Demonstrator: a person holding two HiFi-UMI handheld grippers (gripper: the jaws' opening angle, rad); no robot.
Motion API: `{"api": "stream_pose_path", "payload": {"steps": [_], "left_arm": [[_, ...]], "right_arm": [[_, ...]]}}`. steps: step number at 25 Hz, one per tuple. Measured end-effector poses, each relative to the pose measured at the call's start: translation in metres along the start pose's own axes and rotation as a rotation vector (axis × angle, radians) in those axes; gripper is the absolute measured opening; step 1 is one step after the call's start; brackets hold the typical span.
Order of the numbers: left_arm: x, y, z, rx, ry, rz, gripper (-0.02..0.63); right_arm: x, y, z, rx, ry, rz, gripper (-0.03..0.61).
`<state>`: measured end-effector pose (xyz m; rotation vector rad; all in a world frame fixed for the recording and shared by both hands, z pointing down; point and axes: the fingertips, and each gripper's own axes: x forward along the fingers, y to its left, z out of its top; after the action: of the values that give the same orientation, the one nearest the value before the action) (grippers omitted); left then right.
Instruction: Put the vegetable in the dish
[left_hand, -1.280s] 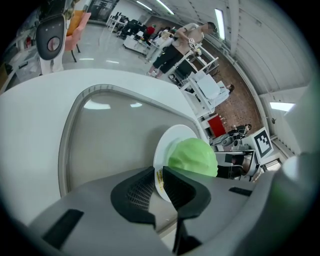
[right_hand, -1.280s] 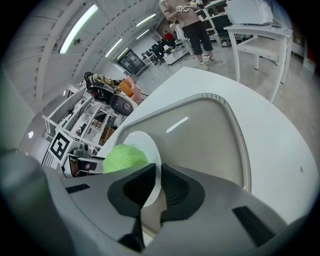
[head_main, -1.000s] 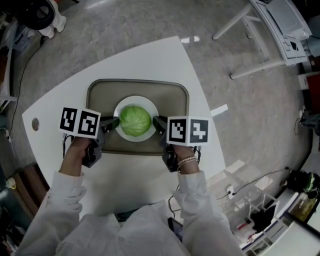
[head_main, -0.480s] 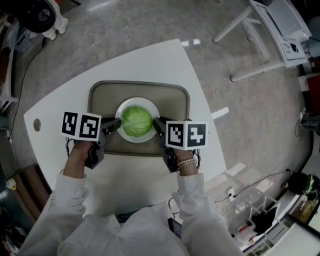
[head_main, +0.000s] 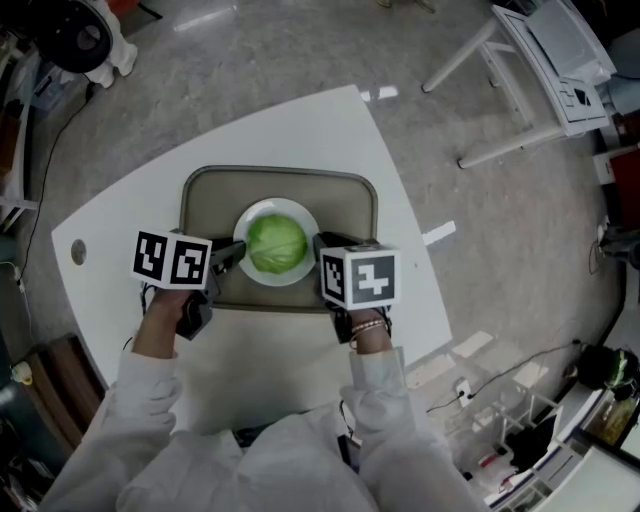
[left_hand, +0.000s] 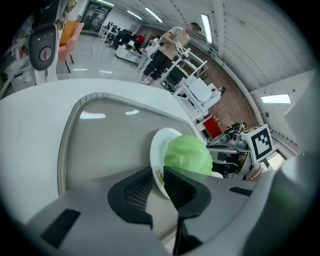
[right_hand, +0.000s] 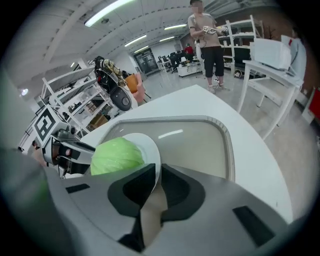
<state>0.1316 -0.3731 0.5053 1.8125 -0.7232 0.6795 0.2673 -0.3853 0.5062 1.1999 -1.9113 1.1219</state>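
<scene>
One white table (head_main: 300, 120) carries a grey tray (head_main: 345, 200). On the tray is the white dish (head_main: 262, 213), and the round green vegetable (head_main: 275, 245) already sits at its centre. The left gripper (head_main: 232, 252) has the dish rim at 9 o'clock between narrow jaws that have just eased apart a touch. The right gripper (head_main: 318, 245) clamps the rim at 3 o'clock. The vegetable lies inboard of both, equally near, with no long axis. Whether the dish rests on the tray or hangs lifted is unclear, and the grippers' bodies cover its side rims.
</scene>
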Motion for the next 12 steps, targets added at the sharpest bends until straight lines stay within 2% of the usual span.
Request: {"api": "stream_pose_path", "payload": {"steps": [5,12], "left_arm": [[0.001,-0.003,-0.005,0.1,0.004,0.087,0.071],[0.0,-0.003,-0.012,0.171,-0.022,0.155,0.081]], "right_arm": [[-0.009,0.003,-0.001,-0.006,-0.021,-0.008,0.044],[-0.019,0.009,-0.014,0.018,-0.04,0.002,0.044]]}}
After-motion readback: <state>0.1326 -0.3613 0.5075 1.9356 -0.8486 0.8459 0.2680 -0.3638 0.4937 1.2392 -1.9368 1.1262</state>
